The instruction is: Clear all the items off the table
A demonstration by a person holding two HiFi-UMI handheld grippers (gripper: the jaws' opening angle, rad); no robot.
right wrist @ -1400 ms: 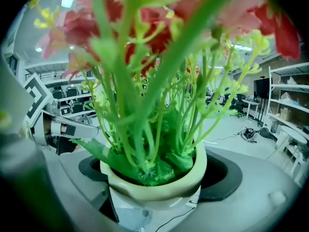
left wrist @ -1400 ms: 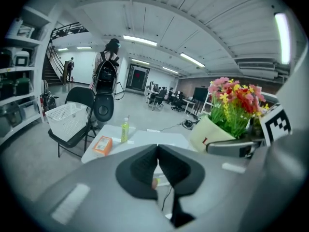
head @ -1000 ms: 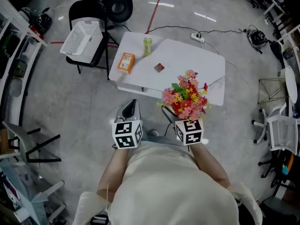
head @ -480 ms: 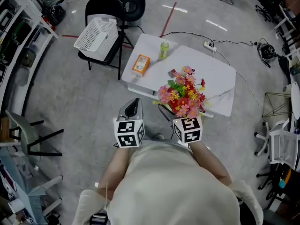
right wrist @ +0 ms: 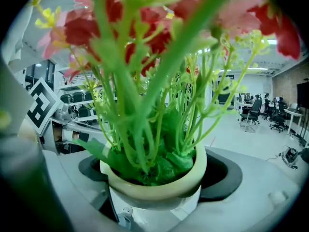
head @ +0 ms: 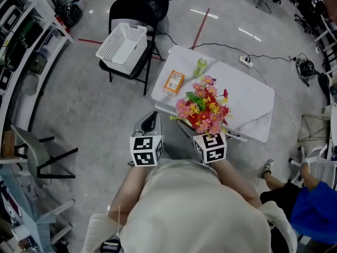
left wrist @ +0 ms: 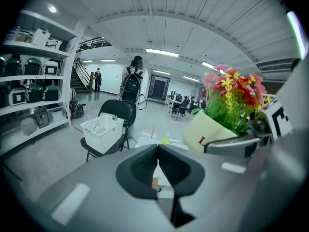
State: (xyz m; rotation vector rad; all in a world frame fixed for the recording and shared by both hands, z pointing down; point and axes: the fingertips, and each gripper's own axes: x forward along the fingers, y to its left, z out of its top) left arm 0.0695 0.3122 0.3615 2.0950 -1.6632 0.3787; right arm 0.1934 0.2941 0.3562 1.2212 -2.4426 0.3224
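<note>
My right gripper (head: 201, 128) is shut on a cream pot of pink, red and yellow artificial flowers (head: 204, 108), held up over the near edge of the white table (head: 247, 96). In the right gripper view the pot (right wrist: 155, 186) sits tight between the jaws, and the stems fill the picture. On the table lie an orange box (head: 174, 81) and a green bottle (head: 200, 66). My left gripper (head: 147, 124) hangs over the floor left of the table, shut and holding nothing; its pads (left wrist: 145, 167) meet.
A white basket (head: 122, 42) rests on a black chair (head: 138, 12) left of the table. Shelves (head: 21, 41) line the left side. A power strip (head: 246, 61) and cables lie beyond the table. A person in blue (head: 311, 207) stands at the lower right.
The view has swung, so the table and the basket chair now sit further right. The flowers now hide the small red packet. A person in blue has come in at the lower right.
</note>
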